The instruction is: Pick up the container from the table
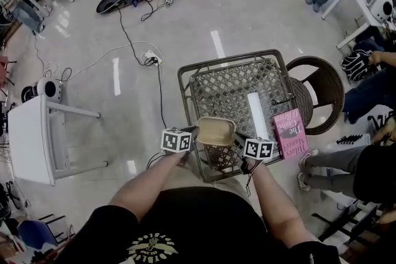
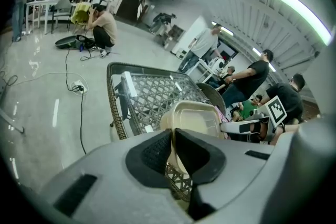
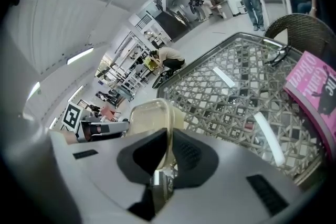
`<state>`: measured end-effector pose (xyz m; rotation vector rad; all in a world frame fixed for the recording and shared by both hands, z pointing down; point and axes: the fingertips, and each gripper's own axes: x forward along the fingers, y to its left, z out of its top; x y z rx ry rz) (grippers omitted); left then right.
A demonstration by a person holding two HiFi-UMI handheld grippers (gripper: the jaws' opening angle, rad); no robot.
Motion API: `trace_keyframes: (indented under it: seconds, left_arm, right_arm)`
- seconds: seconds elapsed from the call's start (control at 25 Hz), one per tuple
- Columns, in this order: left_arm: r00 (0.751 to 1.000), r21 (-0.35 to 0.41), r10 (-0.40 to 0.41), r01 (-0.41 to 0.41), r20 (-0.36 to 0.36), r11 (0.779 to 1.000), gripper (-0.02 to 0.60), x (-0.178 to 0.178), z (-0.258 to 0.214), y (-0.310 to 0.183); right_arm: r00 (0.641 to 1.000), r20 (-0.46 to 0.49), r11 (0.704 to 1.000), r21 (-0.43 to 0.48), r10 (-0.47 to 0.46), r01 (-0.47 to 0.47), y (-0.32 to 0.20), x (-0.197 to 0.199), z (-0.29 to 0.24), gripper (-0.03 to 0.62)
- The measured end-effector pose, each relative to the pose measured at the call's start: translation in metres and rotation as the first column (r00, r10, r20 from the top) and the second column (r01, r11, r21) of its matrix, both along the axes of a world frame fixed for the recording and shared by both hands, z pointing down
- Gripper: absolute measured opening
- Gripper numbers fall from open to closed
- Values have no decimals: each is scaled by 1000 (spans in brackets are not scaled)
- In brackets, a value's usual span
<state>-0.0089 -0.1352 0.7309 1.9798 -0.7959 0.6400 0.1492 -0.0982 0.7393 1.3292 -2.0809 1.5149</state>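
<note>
The head view alone shows both grippers at once: the left gripper [image 1: 194, 132] pinches the left rim of the beige plastic container [image 1: 215, 130] and the right gripper [image 1: 237, 136] pinches its right rim, so the container hangs between them over the near edge of the wicker lattice tabletop [image 1: 230, 87]. It also shows a pink book [image 1: 291, 133] lying to the right of the container and a round wicker chair [image 1: 323, 91] further right of it. The left gripper view gives what the head view cannot: the gripper's black pads are nearly together, with only the container's thin wall between them, and the container is open and empty on top, with the tabletop's lattice visible below and behind it. The right gripper view shows the same narrow clamp on the opposite wall, with the marker cube of the left gripper beyond the container and the pink book far to the right of it.
</note>
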Motion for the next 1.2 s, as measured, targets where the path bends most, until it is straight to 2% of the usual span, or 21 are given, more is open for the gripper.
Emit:
trace_keyframes:
  seconds: [0.32,0.68,1.0,1.2]
  left_arm:
    - [1000,84,23,-22,-18,996,28,-8,-40,5]
    - [998,192,51,-41,-46,980,28,-7,-88,2]
    - [992,304,66,-32,-103,952,28,-2,-146,-4]
    - [992,386,69,-23,-106,922,28,0,-179,-13]
  right_arm:
    - [1000,-9,997,82,-14,15,5,-7,-36,34]
    - [999,32,984,177,29,-34,9,-10,-87,34]
    - [997,49,955,289,59,-71,9,-6,-144,34]
    - [996,49,929,361,72,-85,5,-6,-177,34]
